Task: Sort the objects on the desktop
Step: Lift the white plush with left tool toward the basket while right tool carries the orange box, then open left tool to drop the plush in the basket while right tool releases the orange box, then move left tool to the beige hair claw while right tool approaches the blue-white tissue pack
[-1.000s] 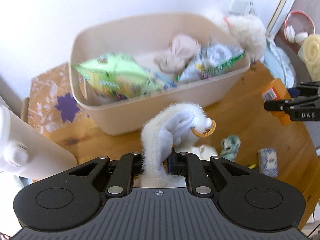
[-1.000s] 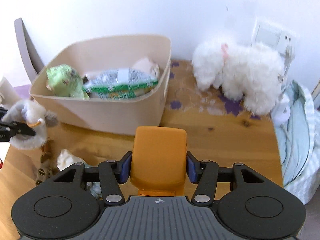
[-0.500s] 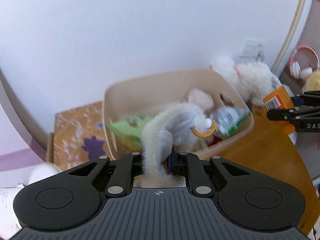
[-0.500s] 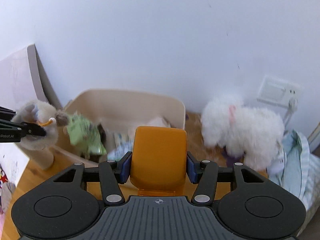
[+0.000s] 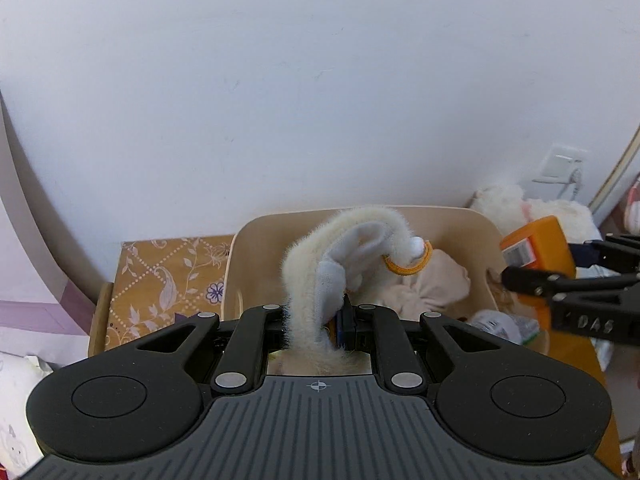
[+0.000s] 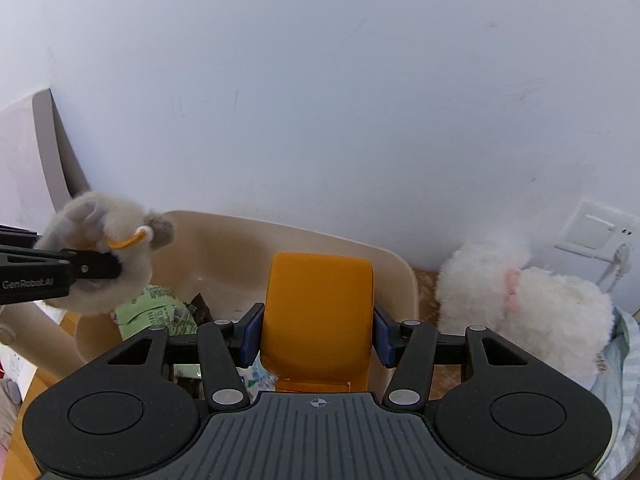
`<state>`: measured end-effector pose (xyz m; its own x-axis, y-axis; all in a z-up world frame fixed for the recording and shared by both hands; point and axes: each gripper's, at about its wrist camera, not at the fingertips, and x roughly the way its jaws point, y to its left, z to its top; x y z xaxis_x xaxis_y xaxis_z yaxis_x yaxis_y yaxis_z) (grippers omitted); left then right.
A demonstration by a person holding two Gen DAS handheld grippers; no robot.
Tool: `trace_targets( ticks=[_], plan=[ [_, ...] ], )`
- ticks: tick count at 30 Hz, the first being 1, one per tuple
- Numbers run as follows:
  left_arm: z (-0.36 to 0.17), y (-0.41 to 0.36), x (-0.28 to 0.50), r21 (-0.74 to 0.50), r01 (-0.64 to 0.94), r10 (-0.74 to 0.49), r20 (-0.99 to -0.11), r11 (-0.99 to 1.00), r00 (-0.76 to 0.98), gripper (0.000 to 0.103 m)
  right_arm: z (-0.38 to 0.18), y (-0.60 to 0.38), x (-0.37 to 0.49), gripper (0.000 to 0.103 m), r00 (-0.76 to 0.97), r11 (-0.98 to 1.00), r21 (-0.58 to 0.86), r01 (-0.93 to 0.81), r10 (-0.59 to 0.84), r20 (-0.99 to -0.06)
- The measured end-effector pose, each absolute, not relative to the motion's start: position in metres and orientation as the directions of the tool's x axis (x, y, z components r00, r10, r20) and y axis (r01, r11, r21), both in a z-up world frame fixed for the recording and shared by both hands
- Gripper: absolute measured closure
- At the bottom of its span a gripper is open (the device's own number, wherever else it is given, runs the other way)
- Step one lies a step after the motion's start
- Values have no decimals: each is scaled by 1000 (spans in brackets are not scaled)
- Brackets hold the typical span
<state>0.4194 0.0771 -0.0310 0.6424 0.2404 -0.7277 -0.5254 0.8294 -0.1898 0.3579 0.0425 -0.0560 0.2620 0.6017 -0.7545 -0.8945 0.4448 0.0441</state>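
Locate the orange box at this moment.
The orange box is clamped in the right gripper, held over the beige bin, with the white plush dog to its right.

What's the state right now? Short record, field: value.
left gripper: shut on fluffy toy
right gripper: shut on orange box
bin: beige, against the wall, below both grippers
bin contents: green packet, beige cloth
beside bin: white plush dog on the table
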Motion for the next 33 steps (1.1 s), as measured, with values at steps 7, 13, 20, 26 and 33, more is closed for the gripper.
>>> trace_targets(
  ticks=[7,13,20,26,33],
  plan=[
    [-53,79,444,-201,-586,256,-757,785,602,89,-80,71,354,52,261,419,-1,-908,564,-784],
    [-68,75,453,-221,-594,231,-775,773,588,84,-93,77,353,49,257,408,-15,-913,544,-798],
    [-63,74,450,-228,-612,266,-748,758,608,34,-87,73,349,29,258,377,-30,-926,571,-780],
    [-56,71,444,-208,-602,277,-742,771,611,32,-78,52,352,9,242,369,6,-929,623,-744],
    [-52,59,419,-162,-588,314,-718,792,621,30,-72,11,358,0,252,357,0,-934,662,-706]
  ],
)
